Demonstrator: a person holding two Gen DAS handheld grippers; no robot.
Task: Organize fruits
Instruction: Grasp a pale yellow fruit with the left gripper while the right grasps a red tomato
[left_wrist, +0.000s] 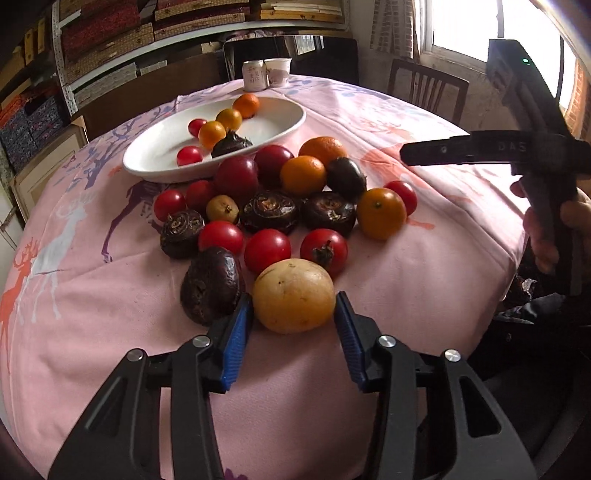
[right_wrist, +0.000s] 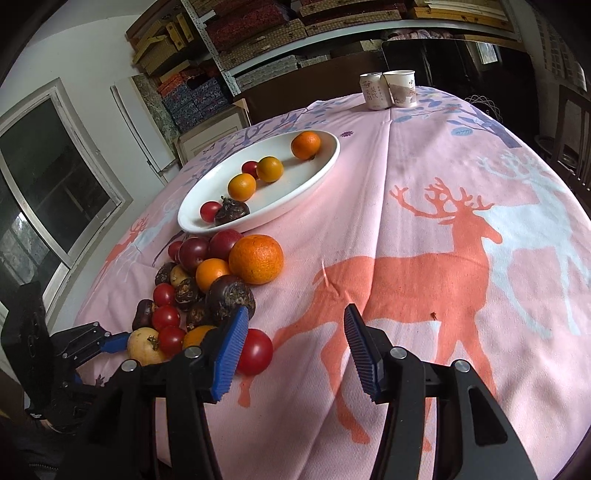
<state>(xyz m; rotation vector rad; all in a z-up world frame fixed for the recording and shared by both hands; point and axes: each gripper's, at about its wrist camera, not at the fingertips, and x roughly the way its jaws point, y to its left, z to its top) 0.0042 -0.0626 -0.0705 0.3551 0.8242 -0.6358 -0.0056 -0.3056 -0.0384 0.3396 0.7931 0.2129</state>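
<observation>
The pink tablecloth (left_wrist: 406, 280) with its deer print covered the whole round table and filled most of both views; it gave a soft bed, so I think the round fruits did not roll away from where they lay. The white oval plate (left_wrist: 280, 122) lay in the upper middle of the left wrist view and seemed to be the place for sorting, because some small oranges, little tomatoes and one dark fruit were already inside it. Just below the plate, in the centre of the frame, the pile of loose fruits (left_wrist: 273, 206) was crowded together on the cloth, many of them touching, and these were not sorted yet.

The right gripper (right_wrist: 293, 326) was at the lower middle of its own view, with jaws released and only cloth between them; a red tomato (right_wrist: 255, 350) lay just beside its left pad, outside the gap, so this hand was probably waiting for its turn.

The left gripper (left_wrist: 294, 310) was at the bottom centre of its view. Its blue pads were on both sides of the yellow round fruit (left_wrist: 293, 295), the nearest one of the pile, and seemed to touch it; if they really pressed on it I cannot tell
</observation>
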